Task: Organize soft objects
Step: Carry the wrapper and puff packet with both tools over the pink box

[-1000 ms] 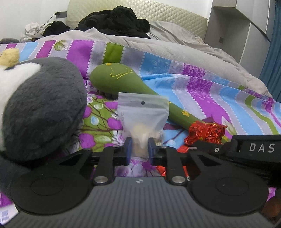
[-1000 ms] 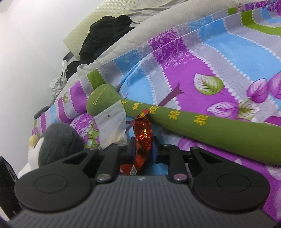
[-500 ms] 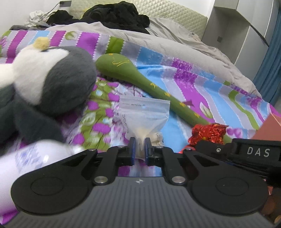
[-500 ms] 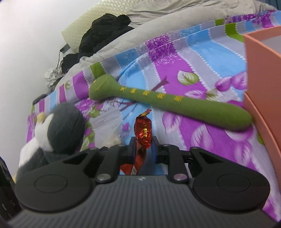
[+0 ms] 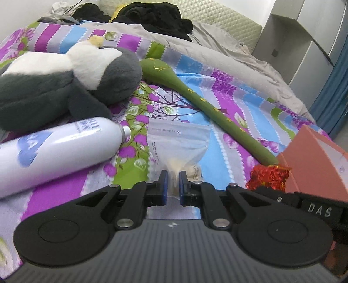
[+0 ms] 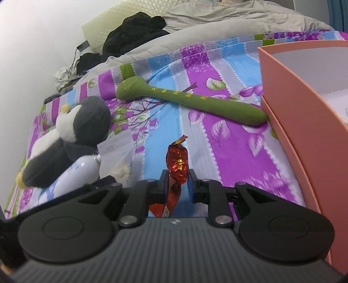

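Note:
My left gripper (image 5: 173,176) is shut on a clear zip bag (image 5: 178,143) holding pale soft lumps, lifted above the bedspread. My right gripper (image 6: 178,177) is shut on a red foil-wrapped packet (image 6: 177,161), which also shows at the right of the left wrist view (image 5: 269,177). A grey and white plush penguin (image 5: 65,78) (image 6: 71,135) lies at the left. A long green plush stick (image 5: 204,102) (image 6: 189,102) lies across the bed, its end against the salmon-pink box (image 6: 304,122) (image 5: 315,159).
A white spray can (image 5: 56,148) (image 6: 74,172) lies on its side beside the penguin. The striped floral bedspread (image 6: 228,152) covers the bed. Black clothes (image 5: 152,17) and a grey blanket (image 5: 217,48) lie toward the headboard. A grey cabinet (image 5: 304,43) stands at the right.
Both grippers have pulled back and risen with their loads. The penguin, spray can and pink box have come into fuller view. The pink box is now close at the right.

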Demonstrator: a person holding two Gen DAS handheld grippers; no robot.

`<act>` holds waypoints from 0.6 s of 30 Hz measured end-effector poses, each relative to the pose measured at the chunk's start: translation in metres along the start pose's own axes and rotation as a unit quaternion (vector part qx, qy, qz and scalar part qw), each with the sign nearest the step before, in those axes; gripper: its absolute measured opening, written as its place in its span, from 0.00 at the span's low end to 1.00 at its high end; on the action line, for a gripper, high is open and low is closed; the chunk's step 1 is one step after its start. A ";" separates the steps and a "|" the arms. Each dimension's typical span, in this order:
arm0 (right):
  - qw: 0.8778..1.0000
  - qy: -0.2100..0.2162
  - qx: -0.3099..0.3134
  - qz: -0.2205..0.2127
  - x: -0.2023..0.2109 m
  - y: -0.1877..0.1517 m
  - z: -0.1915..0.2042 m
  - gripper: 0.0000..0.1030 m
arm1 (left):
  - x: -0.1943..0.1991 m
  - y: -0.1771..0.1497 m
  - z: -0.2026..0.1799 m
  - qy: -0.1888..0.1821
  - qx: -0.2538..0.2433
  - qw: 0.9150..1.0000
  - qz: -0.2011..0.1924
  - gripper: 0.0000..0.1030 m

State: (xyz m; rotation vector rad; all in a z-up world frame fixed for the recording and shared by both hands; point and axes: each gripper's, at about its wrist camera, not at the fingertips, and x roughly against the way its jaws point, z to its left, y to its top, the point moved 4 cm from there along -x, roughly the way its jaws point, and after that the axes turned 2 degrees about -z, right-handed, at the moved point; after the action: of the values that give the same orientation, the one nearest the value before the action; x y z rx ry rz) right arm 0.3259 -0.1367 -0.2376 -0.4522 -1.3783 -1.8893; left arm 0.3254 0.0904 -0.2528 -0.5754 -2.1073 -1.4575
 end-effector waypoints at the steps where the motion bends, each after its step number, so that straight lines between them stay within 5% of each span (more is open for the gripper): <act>1: 1.000 -0.003 0.001 -0.001 0.006 -0.003 0.000 0.21 | 0.006 -0.001 -0.001 -0.003 0.000 1.000 -0.001 0.12; 18: 0.998 -0.013 0.060 0.011 0.089 -0.055 -0.002 0.21 | 0.094 -0.043 -0.020 -0.012 -0.013 1.000 0.008 0.12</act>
State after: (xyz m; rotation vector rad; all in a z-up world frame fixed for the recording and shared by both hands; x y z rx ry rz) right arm 0.2272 -0.1625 -0.2161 -0.4313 -1.4885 -1.7771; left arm 0.2290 0.0622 -0.2196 -0.6216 -2.1006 -1.4786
